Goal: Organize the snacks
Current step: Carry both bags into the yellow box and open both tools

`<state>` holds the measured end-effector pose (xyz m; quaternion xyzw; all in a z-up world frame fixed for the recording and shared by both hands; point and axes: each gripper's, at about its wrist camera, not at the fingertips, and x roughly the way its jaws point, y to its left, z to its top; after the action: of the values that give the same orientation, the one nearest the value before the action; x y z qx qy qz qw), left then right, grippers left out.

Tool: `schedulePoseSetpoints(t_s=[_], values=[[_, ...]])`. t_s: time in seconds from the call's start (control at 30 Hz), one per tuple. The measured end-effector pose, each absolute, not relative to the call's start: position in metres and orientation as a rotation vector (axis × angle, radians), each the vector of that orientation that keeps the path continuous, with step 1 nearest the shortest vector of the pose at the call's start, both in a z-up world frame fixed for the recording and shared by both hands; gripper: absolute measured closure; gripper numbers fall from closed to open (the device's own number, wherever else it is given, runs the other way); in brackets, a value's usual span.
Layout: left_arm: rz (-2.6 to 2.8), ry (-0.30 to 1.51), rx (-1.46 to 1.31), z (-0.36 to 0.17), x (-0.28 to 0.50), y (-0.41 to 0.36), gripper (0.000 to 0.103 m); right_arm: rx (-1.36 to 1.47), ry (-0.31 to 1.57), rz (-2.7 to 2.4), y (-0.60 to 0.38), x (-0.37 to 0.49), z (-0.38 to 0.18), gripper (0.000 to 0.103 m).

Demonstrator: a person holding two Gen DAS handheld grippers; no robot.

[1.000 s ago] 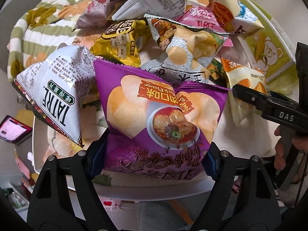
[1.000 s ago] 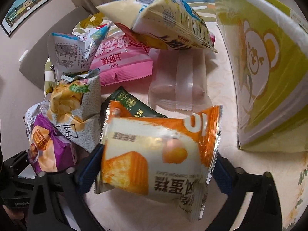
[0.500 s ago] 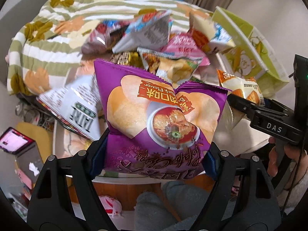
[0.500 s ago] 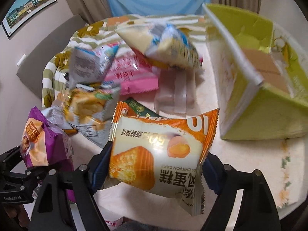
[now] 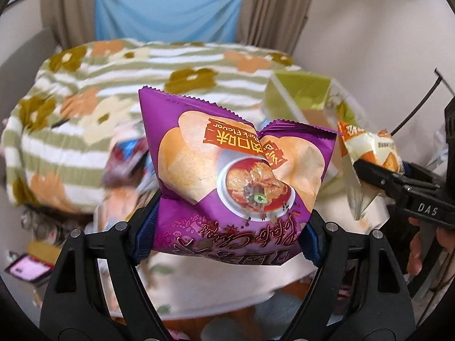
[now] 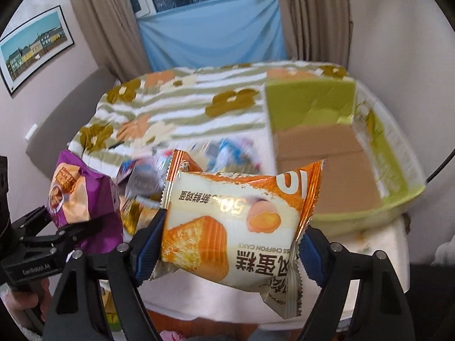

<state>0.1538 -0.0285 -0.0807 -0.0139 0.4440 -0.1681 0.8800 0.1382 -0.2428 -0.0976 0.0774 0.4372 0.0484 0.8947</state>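
Both bags lifted, green box ahead and to the right

Your left gripper (image 5: 227, 236) pinches the purple chip bag (image 5: 236, 179) by its lower edge, and your right gripper (image 6: 230, 253) pinches the orange chiffon cake pack (image 6: 239, 221) across its width; both hang in the air above the table's near edge, clear of the blurred snack pile (image 6: 182, 170) behind them. The open green box (image 6: 341, 147) sits at the table's right edge, just beyond the cake pack and to its right, so your right hand is the nearer one (the purple bag would have to cross the whole pile). The box's long axis runs away from you, opening upward; the cake pack likely goes first.
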Motion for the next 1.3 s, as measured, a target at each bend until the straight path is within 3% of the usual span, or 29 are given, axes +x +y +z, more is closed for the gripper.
schedulePoseSetpoints(t_s=[0.33, 0.67, 0.77, 0.87, 0.93, 0.97, 1.3], values=[[-0.41, 0.892, -0.026, -0.055, 0.243, -0.161, 0.024, 0.179, 0.875, 0.056, -0.343, 0.196, -0.068, 0.024], [-0.38, 1.006, 0.043, -0.103, 0.35, -0.295, 0.024, 0.184, 0.9, 0.064, -0.434, 0.257, -0.075, 0.023], [-0.369, 1.046, 0.054, -0.12, 0.372, -0.316, 0.024, 0.19, 0.926, 0.073, -0.451, 0.274, -0.084, 0.023], [-0.356, 1.069, 0.085, -0.132, 0.386, -0.333, 0.017, 0.208, 0.957, 0.081, -0.465, 0.289, -0.096, 0.023], [-0.34, 1.068, 0.116, -0.138, 0.39, -0.338, 0.002, 0.22, 0.969, 0.088, -0.469, 0.294, -0.102, 0.023], [-0.334, 1.063, 0.126, -0.139, 0.391, -0.34, 0.001, 0.224, 0.973, 0.092, -0.473, 0.298, -0.104, 0.023], [-0.314, 1.076, 0.111, -0.131, 0.373, -0.318, 0.001, 0.22, 0.978, 0.093, -0.474, 0.307, -0.11, 0.022]])
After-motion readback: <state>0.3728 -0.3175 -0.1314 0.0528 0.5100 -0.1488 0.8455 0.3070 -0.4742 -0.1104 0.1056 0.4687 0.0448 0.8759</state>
